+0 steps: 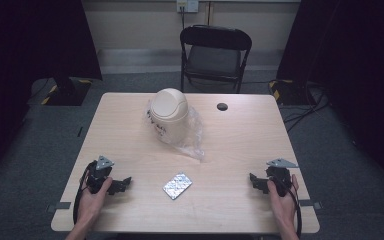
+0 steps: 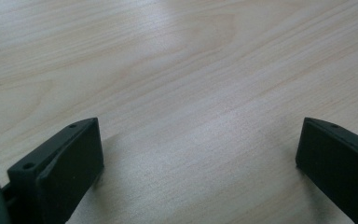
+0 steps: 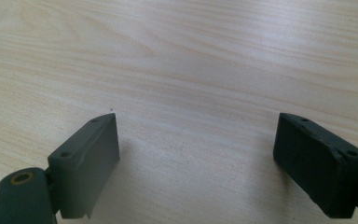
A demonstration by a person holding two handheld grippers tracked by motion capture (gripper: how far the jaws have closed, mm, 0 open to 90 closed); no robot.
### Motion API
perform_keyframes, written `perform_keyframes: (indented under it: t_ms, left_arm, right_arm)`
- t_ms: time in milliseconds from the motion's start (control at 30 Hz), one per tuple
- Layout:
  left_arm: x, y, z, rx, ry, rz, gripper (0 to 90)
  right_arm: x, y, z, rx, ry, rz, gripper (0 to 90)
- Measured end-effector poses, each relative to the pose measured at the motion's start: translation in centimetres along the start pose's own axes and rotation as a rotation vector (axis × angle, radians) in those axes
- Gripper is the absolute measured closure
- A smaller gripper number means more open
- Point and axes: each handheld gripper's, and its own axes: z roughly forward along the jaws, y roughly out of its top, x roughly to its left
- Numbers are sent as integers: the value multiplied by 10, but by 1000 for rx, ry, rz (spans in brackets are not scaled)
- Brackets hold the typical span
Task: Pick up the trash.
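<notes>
Two hand-held grippers, low at the near edge of a pale wooden table [image 1: 240,135]. Left gripper [image 1: 122,184] at the near left, gripped by the person's left hand [image 1: 91,197], jaws turned inward toward the table's middle; in the left gripper view [image 2: 200,154], jaws spread wide apart with bare wood grain between them, holding nothing. Right gripper [image 1: 254,181] at the near right in the right hand [image 1: 281,196], likewise turned inward; in the right gripper view [image 3: 196,149], jaws also wide apart and empty — only tabletop between them. Between the two grippers, near the front of the table, a silvery foil blister pack [image 1: 177,186], flat on the wood, well apart from both sets of jaws and somewhat closer to the left one. Farther back, around mid-table, a beige bin with a domed lid [image 1: 169,115], upright, on a crumpled clear plastic bag [image 1: 194,142] spreading out toward the near right of it. A small dark round grommet [image 1: 222,106] in the tabletop near the far edge — beyond it, past the table, a black folding chair [image 1: 215,52] on the grey floor.
</notes>
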Motion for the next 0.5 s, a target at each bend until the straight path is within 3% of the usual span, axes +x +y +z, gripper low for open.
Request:
perform_keyframes:
  t_ms: [400, 500]
  left_arm:
    - [1, 0, -1, 3, 0, 7, 6]
    - [2, -1, -2, -13, 7, -17, 46]
  right_arm:
    - [1, 0, 0, 4, -12, 11, 126]
    - [1, 0, 0, 4, -12, 10, 126]
